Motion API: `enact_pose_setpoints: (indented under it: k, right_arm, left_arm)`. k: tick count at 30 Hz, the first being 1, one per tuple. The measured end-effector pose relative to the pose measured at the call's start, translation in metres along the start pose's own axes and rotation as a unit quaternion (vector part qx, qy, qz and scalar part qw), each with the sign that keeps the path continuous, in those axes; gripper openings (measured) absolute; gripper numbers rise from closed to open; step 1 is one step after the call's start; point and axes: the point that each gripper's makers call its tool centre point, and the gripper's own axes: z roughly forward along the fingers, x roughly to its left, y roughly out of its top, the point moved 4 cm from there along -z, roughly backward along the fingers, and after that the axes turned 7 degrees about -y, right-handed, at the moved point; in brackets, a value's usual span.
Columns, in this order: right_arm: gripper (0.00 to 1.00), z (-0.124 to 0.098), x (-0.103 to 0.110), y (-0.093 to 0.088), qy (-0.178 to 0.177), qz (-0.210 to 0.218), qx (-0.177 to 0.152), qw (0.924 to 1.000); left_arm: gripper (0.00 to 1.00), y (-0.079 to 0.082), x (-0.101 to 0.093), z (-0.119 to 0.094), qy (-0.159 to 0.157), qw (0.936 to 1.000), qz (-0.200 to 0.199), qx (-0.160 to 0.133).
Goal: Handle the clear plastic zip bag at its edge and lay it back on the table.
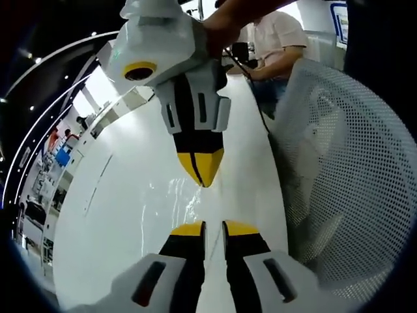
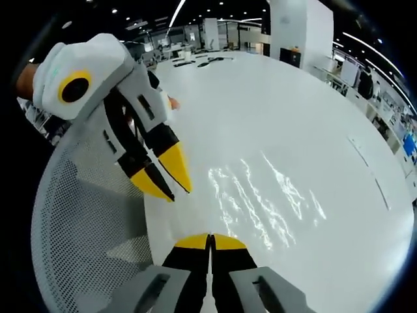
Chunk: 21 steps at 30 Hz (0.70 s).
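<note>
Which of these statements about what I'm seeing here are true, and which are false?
1. The clear plastic zip bag lies flat on the white table. True.
2. The right gripper has its fingers spread wide. False: they are closed together.
3. A white mesh chair back stands beside the table. True.
4. The left gripper holds the bag up in the air. False: nothing shows between its fingers.

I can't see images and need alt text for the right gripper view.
Two yellow-tipped grippers meet over a clear plastic zip bag lying flat on a white table: the right gripper, shut, rises from below, the left gripper comes from the left. A white mesh chair stands beside.
</note>
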Motion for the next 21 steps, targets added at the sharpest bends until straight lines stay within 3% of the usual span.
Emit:
enact_pose_setpoints:
  k: [2,8,21]
  right_arm:
    - [0.00,0.000,0.000,-0.001,-0.002,0.001,0.003,1.0000]
    - [0.00,0.000,0.000,0.001,-0.003,0.004,0.002,1.0000]
    - [0.00,-0.017,-0.013,0.024,-0.035,-0.019,-0.047,0.9981]
  left_arm:
    - [0.06,0.001,0.005,-0.003,0.016,0.9998,-0.005,-0.008]
    - [0.04,0.001,0.002,-0.003,0.002,1.0000,-0.003,-0.004]
    - [0.05,0.001,0.006,0.000,0.006,0.9999,0.003,0.015]
